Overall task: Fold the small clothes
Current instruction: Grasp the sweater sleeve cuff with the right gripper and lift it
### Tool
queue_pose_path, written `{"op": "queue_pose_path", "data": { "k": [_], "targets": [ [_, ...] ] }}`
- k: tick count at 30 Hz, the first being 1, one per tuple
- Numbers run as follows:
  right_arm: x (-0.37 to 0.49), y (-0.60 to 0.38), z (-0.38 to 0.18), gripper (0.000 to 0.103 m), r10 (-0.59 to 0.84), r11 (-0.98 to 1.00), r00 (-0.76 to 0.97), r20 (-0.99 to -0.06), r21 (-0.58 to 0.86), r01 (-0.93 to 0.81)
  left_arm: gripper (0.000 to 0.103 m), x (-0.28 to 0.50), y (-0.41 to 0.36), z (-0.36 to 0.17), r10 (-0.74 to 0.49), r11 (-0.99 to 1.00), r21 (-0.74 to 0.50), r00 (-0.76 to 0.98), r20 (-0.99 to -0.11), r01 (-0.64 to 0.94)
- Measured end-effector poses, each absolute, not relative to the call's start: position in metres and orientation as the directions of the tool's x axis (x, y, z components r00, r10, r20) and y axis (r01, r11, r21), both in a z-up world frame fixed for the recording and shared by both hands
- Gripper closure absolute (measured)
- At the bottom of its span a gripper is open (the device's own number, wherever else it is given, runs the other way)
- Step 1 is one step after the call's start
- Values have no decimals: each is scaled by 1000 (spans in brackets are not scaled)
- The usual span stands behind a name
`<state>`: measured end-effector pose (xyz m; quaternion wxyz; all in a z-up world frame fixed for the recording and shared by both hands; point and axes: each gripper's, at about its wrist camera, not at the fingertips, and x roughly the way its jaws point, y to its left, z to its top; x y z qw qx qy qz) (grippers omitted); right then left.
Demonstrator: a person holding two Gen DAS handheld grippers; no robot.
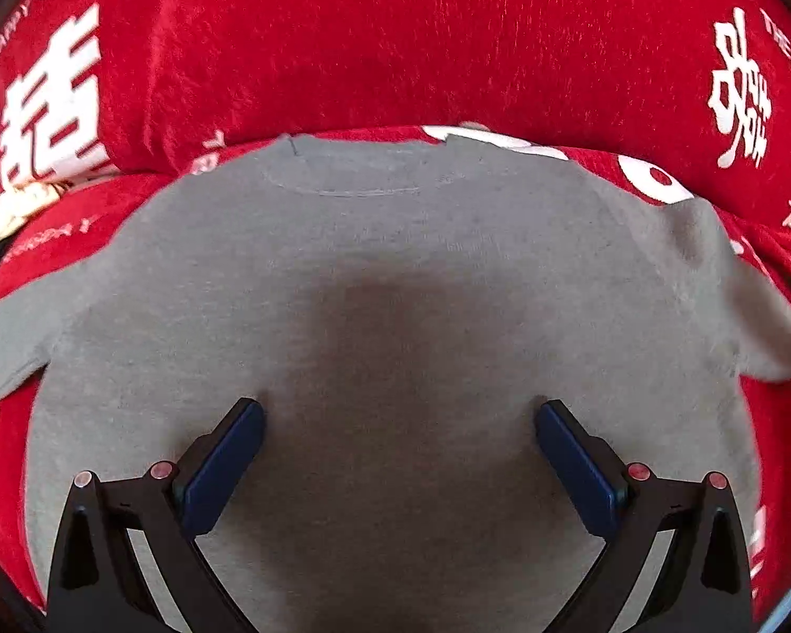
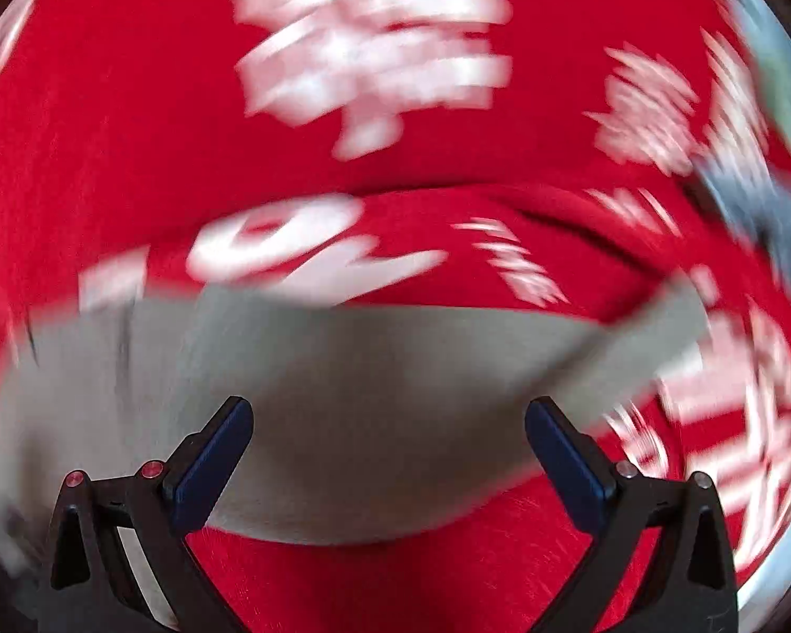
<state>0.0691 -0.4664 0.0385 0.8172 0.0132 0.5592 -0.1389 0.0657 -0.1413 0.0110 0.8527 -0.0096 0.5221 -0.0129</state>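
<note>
Grey knit fills the space under the left claw (image 1: pixel 398 414) — its blue-padded jaws spread wide, gripping nothing, over the middle of a small grey shirt (image 1: pixel 385 274) lying flat, neckline ahead, sleeves out to either side. Beyond lies a red blanket (image 1: pixel 422 42) with white lettering. The right claw (image 2: pixel 387 411) — also wide apart and empty — hangs over the shirt's edge; that view is blurred.

Black grippers (image 1: pixel 398 411) — blue pads (image 1: pixel 221 467), red screws (image 1: pixel 162 470)
</note>
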Motion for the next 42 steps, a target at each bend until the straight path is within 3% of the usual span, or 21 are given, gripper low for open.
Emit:
{"op": "queue_pose_path", "data": {
  "k": [3,6,10,12,16,18,22,25,27,28,29,34,38,42],
  "targets": [
    [69,-462,10,0,-276,954,270,-923,-229,191,0,87,-159,22,-68,998,-58,443,-894,36],
    [33,-523,10,1,-213,922,270,-939,-102,374,0,104,-184,32,-77,996,-50,459,-885,69],
    [-20,-611,20,1,-269,817,248,-931,-85,570,0,119,-221,31,-93,991,-37,455,-886,132],
    [-34,-646,22,1,-242,769,264,-934,-18,640,0,122,-238,24,-104,989,-45,437,-893,144],
    [-53,-705,10,1,-65,627,369,-927,250,738,0,113,-257,9,-123,987,-67,419,-899,148],
    [-49,-710,2,1,-9,600,385,-923,303,741,0,99,-259,10,-117,987,-47,493,-862,151],
    [-54,-700,6,2,5,587,474,-881,386,711,0,99,-250,12,-157,984,-98,479,-864,146],
    [-32,-695,-6,20,-11,643,453,-892,341,686,0,96,-254,12,-126,987,-62,489,-863,145],
    [-20,-699,-13,80,-12,675,463,-886,335,658,0,95,-253,15,-138,986,-76,487,-862,147],
    [-18,-700,-10,92,-20,683,471,-882,332,651,0,96,-251,12,-137,986,-73,487,-863,148],
    [-21,-700,-3,97,-22,689,488,-872,341,640,0,96,-251,12,-140,986,-75,485,-864,150],
    [-60,-695,51,98,-174,727,601,-780,310,612,0,104,-250,17,-141,986,-82,467,-873,145],
    [-65,-683,29,98,-199,758,527,-826,211,617,0,119,-252,27,-132,990,-94,495,-859,102],
    [-65,-690,2,92,-137,735,481,-866,237,636,0,139,-272,12,-119,985,-57,405,-906,163]
  ]
}}
